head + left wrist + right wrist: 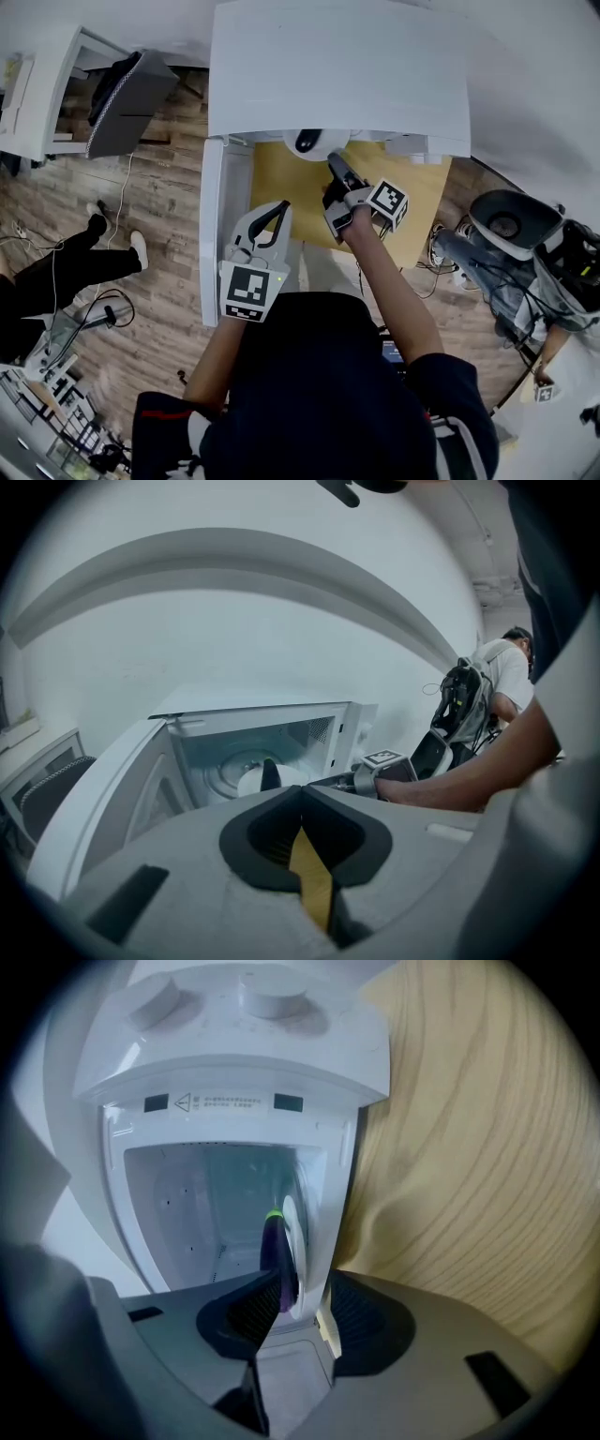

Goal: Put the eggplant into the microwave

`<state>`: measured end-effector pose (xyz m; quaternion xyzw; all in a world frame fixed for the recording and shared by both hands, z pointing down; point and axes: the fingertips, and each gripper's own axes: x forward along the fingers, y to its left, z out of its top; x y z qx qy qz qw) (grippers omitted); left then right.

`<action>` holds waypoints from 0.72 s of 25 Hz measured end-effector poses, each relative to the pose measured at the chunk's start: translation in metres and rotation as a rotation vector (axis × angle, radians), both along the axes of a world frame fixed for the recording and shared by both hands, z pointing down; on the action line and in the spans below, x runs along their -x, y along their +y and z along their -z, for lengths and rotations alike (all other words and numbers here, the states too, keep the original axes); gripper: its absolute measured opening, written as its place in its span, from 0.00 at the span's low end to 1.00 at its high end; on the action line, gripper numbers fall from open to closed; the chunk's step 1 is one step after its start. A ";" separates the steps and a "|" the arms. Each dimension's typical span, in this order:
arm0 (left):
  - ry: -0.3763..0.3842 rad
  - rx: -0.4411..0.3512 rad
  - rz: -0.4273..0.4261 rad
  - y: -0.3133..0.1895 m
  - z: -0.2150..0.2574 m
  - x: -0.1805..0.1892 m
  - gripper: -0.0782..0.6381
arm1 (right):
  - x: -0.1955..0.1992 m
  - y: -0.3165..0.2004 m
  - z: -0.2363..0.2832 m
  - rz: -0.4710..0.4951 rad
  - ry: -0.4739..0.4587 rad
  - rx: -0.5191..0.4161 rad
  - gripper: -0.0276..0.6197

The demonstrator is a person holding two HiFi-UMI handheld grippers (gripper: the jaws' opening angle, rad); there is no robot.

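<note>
The white microwave (pixel 337 66) stands on a wooden table (pixel 281 178) with its door (pixel 214 225) swung open to the left. Inside, a dark purple eggplant (pixel 307 141) with a green stem lies on a white plate (pixel 323 148). My right gripper (pixel 335 161) reaches toward the opening. Its jaws are open, and in the right gripper view (pixel 302 1283) the eggplant (pixel 275 1260) and plate (pixel 292 1241) show beyond the gap, untouched. My left gripper (pixel 281 208) hangs back beside the door with its tips together and nothing in them (pixel 300 791). From there the eggplant (pixel 270 772) shows inside the cavity.
A person in dark trousers (pixel 66 272) stands on the wood floor at left, near a white cabinet (pixel 37 84). Camera gear and cables (pixel 506 225) crowd the right side. Another person with a backpack (pixel 497 682) is off to the right.
</note>
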<state>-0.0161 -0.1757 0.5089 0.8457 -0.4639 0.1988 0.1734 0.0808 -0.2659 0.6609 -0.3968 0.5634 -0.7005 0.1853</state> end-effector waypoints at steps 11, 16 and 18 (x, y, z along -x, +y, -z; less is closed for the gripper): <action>-0.008 -0.020 -0.020 0.001 0.007 -0.001 0.13 | -0.001 0.020 0.010 0.166 0.210 -0.091 0.08; -0.017 -0.022 -0.013 -0.009 0.005 0.002 0.13 | 0.010 0.007 0.012 0.302 0.379 -0.194 0.06; -0.013 -0.019 -0.012 -0.007 0.005 0.002 0.13 | 0.012 0.007 0.015 0.360 0.481 -0.249 0.06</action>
